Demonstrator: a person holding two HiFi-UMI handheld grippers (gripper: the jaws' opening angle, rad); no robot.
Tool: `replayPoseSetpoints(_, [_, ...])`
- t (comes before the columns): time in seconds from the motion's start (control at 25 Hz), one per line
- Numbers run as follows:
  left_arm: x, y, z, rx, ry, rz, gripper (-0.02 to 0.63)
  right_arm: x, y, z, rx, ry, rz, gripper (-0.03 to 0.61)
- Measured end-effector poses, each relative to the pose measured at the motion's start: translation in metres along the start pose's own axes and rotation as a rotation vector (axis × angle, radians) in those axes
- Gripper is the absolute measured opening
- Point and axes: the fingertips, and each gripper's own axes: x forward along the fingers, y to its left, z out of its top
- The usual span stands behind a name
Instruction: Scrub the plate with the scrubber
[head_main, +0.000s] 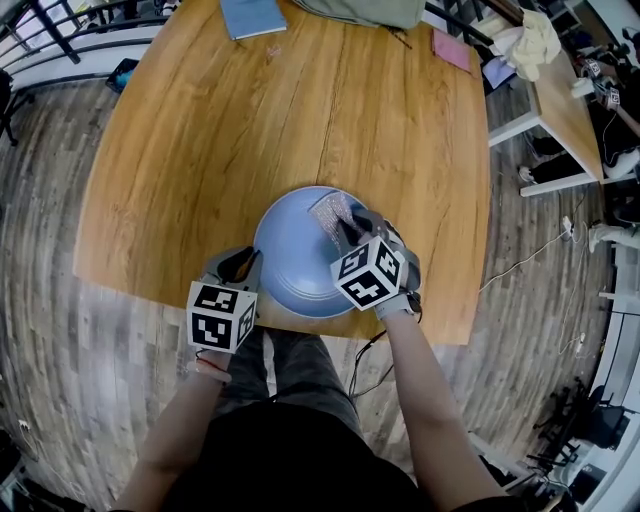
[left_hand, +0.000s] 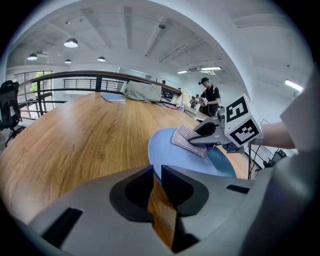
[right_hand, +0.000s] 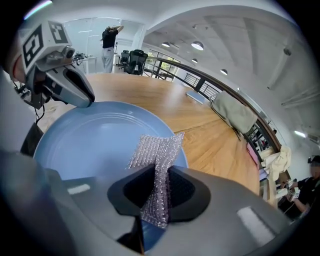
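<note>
The table (head_main: 200, 120) is wooden with rounded corners. The plate (head_main: 295, 255) is blue and round. It lies flat on the table, close to the edge nearest the person.

Left gripper (left_hand: 156, 170):
- It sits at the plate's left rim and points down at a slant.
- Its jaws are nearly together, with only a thin slit between the tips.
- The tips meet the rim, and they appear to be clamped on it.
- Below the tips, bare table wood shows through the slit.

Right gripper (right_hand: 161, 172):
- It is over the far right part of the plate and points steeply down.
- Its jaws are closed on the scrubber (right_hand: 157, 150), a silvery mesh pad.
- The pad is pinched upright between the pads of the jaws.
- The free end of the scrubber fans out past the tips and lies on the plate near the far right rim.

The two grippers are on opposite sides of the plate and well apart.

Other items in view:
- A blue book (head_main: 252, 15) lies at the far edge of the table.
- A grey-green bag (head_main: 360, 10) lies just beside the book, to its right.
- A pink sheet (head_main: 452, 48) lies near the far right corner.
- A second table (head_main: 565, 100) stands to the right, apart from the first.
- In the left gripper view, a person (left_hand: 209, 97) stands at the second table.
</note>
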Motion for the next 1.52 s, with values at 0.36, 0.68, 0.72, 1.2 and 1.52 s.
replayPoseSetpoints(0.36, [0.001, 0.001, 0.0, -0.001, 0.0, -0.002, 0.048, -0.016, 0.01, -0.023, -0.036, 0.064, -0.017, 0.066])
replayPoseSetpoints(0.68, [0.001, 0.0, 0.001, -0.005, -0.001, -0.004, 0.048, -0.029, 0.033, -0.032, -0.085, 0.104, 0.03, 0.063])
replayPoseSetpoints(0.72, [0.001, 0.0, 0.001, -0.006, -0.002, -0.004, 0.048, -0.03, 0.036, -0.032, -0.088, 0.11, 0.043, 0.064])
replayPoseSetpoints(1.2, [0.001, 0.0, -0.001, -0.011, -0.002, -0.006, 0.048, -0.041, 0.092, -0.025, -0.224, 0.181, 0.254, 0.066])
replayPoseSetpoints(1.52, [0.002, 0.0, 0.001, -0.022, -0.003, -0.01, 0.046, -0.04, 0.123, -0.006, -0.286, 0.168, 0.351, 0.067])
